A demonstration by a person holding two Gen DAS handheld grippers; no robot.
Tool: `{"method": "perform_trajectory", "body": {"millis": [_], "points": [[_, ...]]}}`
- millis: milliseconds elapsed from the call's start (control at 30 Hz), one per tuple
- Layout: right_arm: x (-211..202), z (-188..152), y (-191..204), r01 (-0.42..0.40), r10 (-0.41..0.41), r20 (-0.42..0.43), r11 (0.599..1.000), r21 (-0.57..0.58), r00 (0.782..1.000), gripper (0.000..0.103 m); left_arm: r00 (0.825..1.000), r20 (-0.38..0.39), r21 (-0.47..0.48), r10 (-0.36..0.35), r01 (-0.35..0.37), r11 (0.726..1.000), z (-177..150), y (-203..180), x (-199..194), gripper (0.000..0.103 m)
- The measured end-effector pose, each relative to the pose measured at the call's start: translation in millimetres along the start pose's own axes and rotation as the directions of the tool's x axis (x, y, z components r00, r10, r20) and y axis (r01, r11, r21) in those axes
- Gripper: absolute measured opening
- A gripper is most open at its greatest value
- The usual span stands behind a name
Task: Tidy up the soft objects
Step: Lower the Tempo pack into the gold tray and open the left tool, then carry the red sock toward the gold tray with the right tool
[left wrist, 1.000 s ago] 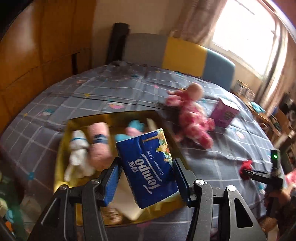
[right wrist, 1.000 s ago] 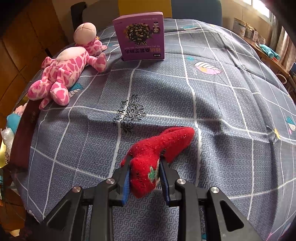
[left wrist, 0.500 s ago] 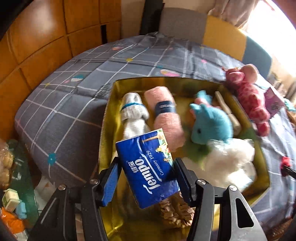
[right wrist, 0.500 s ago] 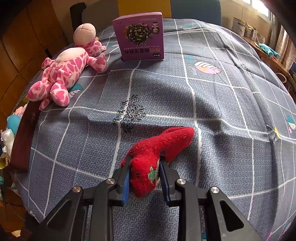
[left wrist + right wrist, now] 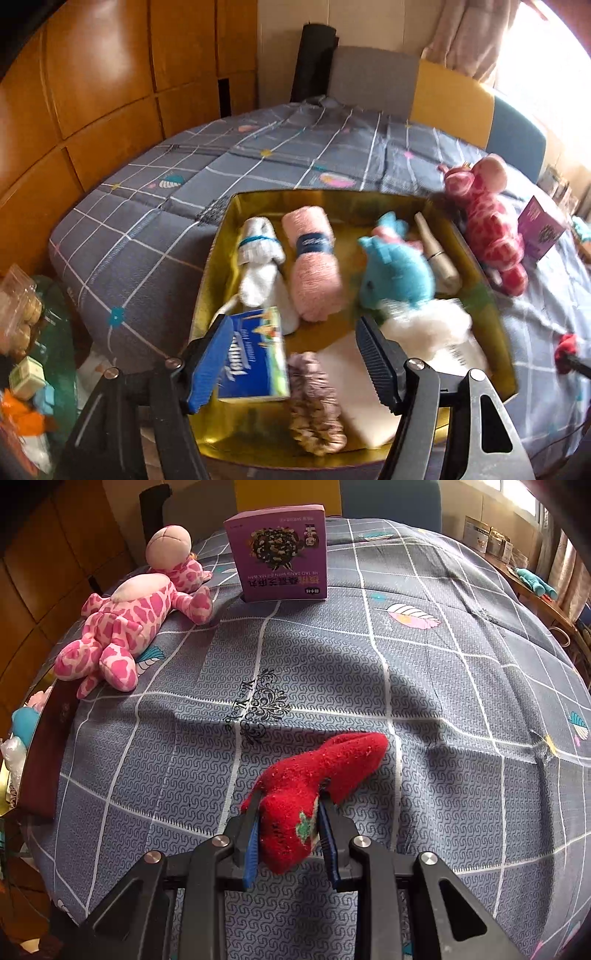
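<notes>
Two grippers are at work over a bed covered in a grey checked quilt (image 5: 424,686). One gold tray (image 5: 218,258) sits on the quilt and holds one white rolled cloth (image 5: 258,266), one pink rolled towel (image 5: 314,269) with a dark band whose writing is too blurred to read, one blue plush toy (image 5: 395,273), one fluffy white item (image 5: 428,325), one beige scrunchie (image 5: 314,402) and one beige tube (image 5: 439,254). The left gripper (image 5: 291,362) is opening its jaws; the one blue tissue pack (image 5: 255,358), its white lettering blurred, lies against the left pad and clear of the right pad, over the tray's near corner. Outside the tray lie one pink spotted plush giraffe (image 5: 125,624) and one purple box (image 5: 280,554) printed upside down with "HE TAO SANG SHEN ZHI MA WAN". The right gripper (image 5: 290,834) is clamped on the one red sock (image 5: 314,779), whose toe rests on the quilt beyond the fingertips, near a black monogram (image 5: 258,709) printed on the fabric
</notes>
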State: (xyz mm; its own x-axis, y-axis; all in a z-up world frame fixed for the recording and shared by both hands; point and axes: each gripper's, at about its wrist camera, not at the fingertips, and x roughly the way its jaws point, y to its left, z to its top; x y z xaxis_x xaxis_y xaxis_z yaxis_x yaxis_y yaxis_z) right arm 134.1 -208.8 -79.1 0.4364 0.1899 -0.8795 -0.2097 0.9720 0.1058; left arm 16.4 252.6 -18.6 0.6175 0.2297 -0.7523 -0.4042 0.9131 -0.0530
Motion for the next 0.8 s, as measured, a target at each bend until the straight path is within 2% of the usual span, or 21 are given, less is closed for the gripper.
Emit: {"method": "perform_trajectory", "body": {"millis": [200,333,800], "points": [[-1.0,-1.8,2.6,0.017,-0.017,0.011,1.0,-0.007,1.0,0.027,0.997,0.041,0.018,-0.059,0.058,0.998,-2.2,-26.8,-20.7,0.07],[-1.4,-1.9,3.2,0.025,-0.025,0.016,1.0,-0.012,1.0,0.027,0.996,0.054,0.045,-0.068,0.066,0.997,-5.2,-39.9,-29.2,0.07],[-1.6,-3.0,8.1,0.064,-0.063,0.035,0.997,-0.052,0.997,0.027,0.997,0.023,0.071,-0.079,0.078,0.994,-21.2,-56.7,-25.9,0.07]]}}
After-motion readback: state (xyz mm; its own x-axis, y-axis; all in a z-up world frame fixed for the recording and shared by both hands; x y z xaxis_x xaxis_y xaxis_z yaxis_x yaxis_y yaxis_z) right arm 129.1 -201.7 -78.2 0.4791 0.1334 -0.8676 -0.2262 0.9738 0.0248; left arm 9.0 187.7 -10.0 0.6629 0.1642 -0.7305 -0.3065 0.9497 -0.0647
